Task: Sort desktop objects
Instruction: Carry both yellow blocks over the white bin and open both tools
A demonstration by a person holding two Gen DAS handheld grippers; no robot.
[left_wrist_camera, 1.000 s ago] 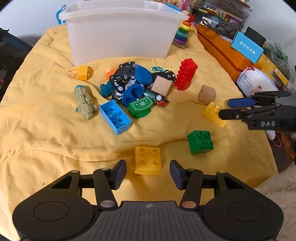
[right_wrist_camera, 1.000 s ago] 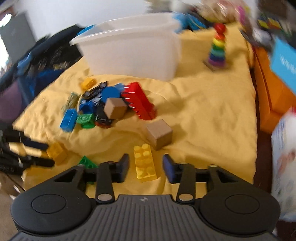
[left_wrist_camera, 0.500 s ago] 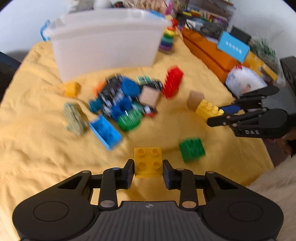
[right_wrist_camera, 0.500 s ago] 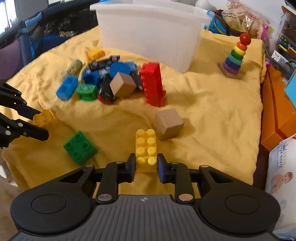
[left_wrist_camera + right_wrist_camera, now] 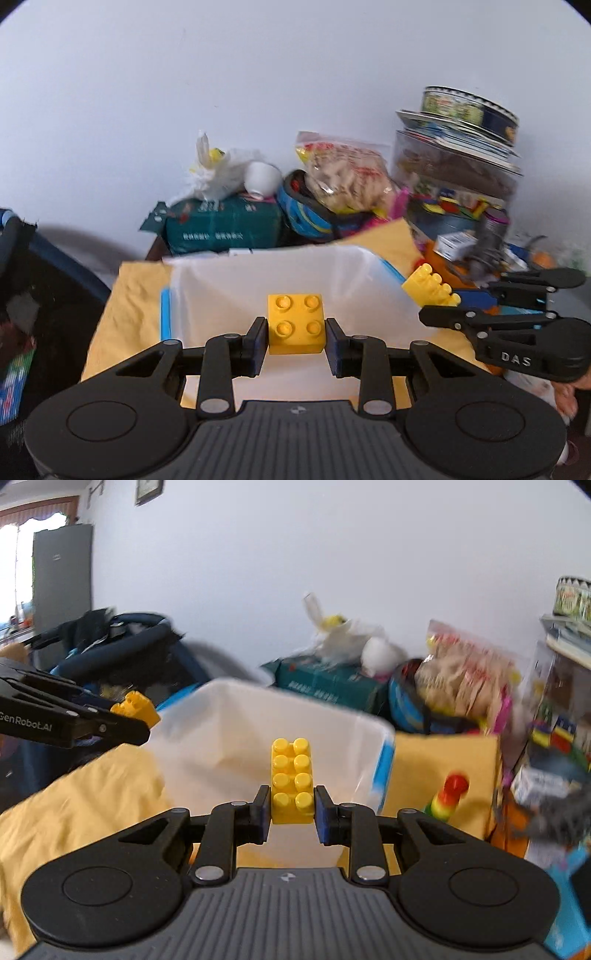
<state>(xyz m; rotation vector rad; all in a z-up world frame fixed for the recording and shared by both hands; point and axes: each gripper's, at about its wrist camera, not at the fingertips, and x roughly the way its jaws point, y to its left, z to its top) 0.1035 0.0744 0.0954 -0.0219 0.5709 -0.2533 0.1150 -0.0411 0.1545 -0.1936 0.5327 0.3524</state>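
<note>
A: Which step is this?

B: The carry. Each gripper holds a yellow brick over the white bin [image 5: 280,273]. The left gripper [image 5: 296,341] has its fingers [image 5: 257,341] clamped on the square brick [image 5: 295,323], one pad on each side face, studs up

A: And the right?

B: The right gripper [image 5: 291,814] pinches the long brick [image 5: 291,781] at its near end; most of the brick sticks out forward past the fingers [image 5: 322,818]. From the left camera that same brick [image 5: 430,286] shows off to the right, by the bin's right rim

A: Where is the bin relative to the fingers?

B: Just ahead and below in both views. The open mouth fills the space behind each brick, so I judge both bricks are over or very near the opening. The yellow cloth [image 5: 92,786] lies below and to the sides

A: So what does the next move call for?

B: A little more reach forward if needed, then spreading the fingers so the bricks drop inside. The two grippers are near each other, so they should keep apart while letting go
</note>
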